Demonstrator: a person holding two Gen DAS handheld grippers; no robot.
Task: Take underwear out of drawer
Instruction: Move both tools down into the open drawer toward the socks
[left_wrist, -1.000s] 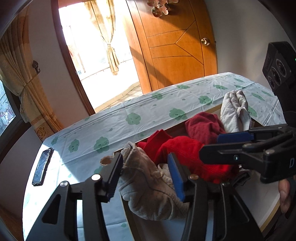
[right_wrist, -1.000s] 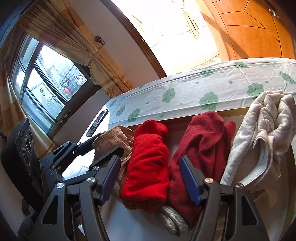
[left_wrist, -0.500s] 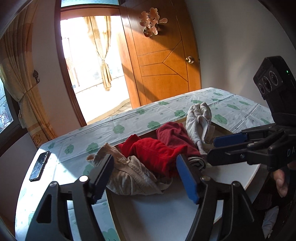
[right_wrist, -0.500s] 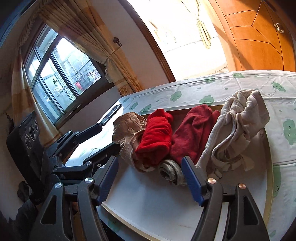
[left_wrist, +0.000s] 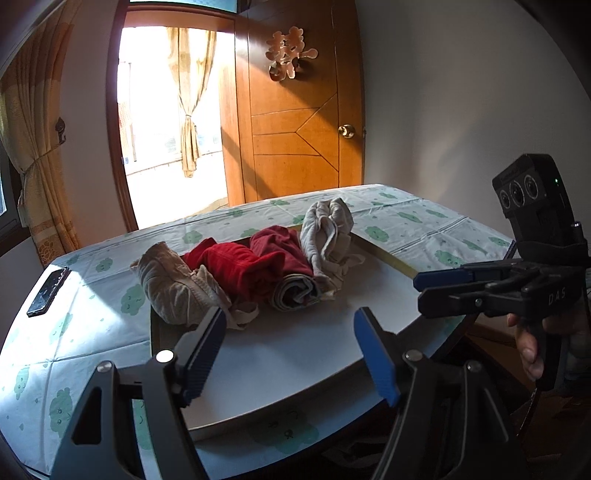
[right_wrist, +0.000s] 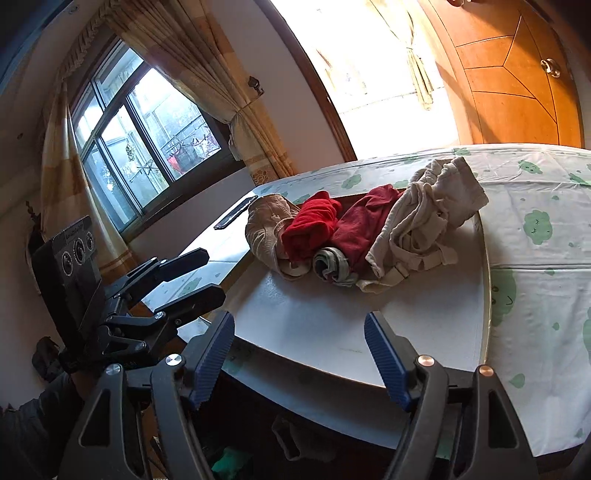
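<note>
Drawer (left_wrist: 295, 354) pulled open; underwear pile (left_wrist: 255, 266) sits at its back end, against the table edge, none lifted yet. Left gripper (left_wrist: 290, 350) and right gripper (right_wrist: 299, 354) hover over the drawer's front, fingers spread, holding nothing. Step in hand: approach. Next, likely: reach forward, close on one piece — the beige roll (left_wrist: 173, 284) looks nearest the left.

My left wrist camera looks forward over the open white-floored wooden drawer (left_wrist: 295, 354) toward the orange panelled door (left_wrist: 295, 129). My right wrist camera faces the same drawer (right_wrist: 332, 317), angled leftward toward the window (right_wrist: 147, 140). Both share the drawer, at close range.
</note>
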